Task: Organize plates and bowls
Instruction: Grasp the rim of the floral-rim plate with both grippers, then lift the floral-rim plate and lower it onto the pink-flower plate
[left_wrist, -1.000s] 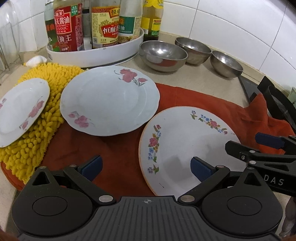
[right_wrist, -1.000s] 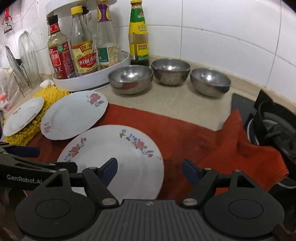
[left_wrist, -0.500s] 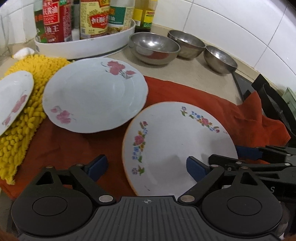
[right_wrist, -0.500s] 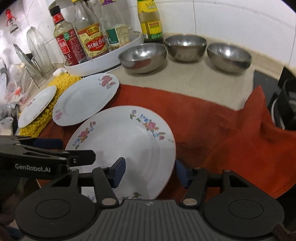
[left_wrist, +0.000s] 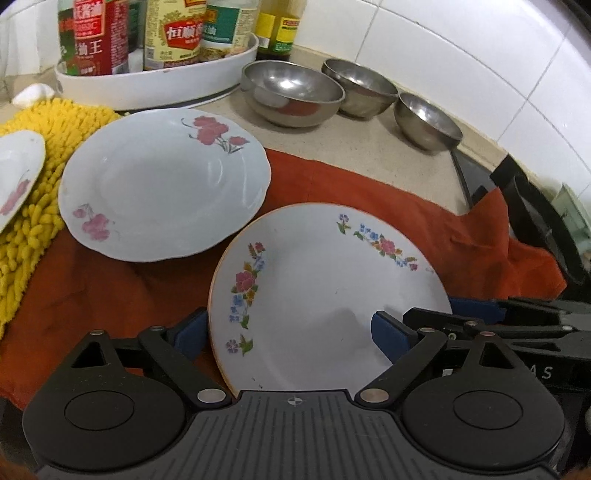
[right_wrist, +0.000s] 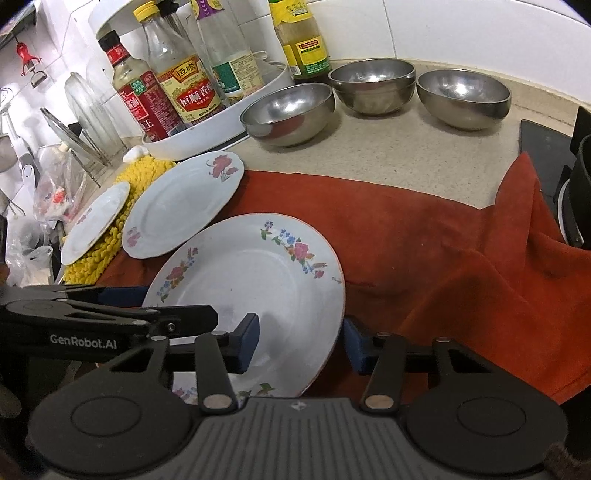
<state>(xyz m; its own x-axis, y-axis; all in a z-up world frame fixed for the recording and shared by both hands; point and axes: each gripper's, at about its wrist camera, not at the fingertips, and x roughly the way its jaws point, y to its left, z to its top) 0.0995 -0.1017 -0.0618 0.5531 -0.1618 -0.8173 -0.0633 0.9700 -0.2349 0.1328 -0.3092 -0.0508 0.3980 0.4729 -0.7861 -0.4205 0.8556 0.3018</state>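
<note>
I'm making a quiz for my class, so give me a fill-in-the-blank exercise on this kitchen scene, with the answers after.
1. The number of steel bowls standing in a row by the wall is ____.
2. The orange-rimmed plate lies on a cloth whose colour is ____.
3. The open right gripper straddles that plate's ____ edge.
4. The small plate rests on a mat whose colour is ____.

Missing words: three; red; right; yellow

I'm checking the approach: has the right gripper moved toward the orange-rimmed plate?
Yes. The right gripper has closed in leftward; its fingers now straddle the orange-rimmed plate's right edge on the red cloth.
</note>
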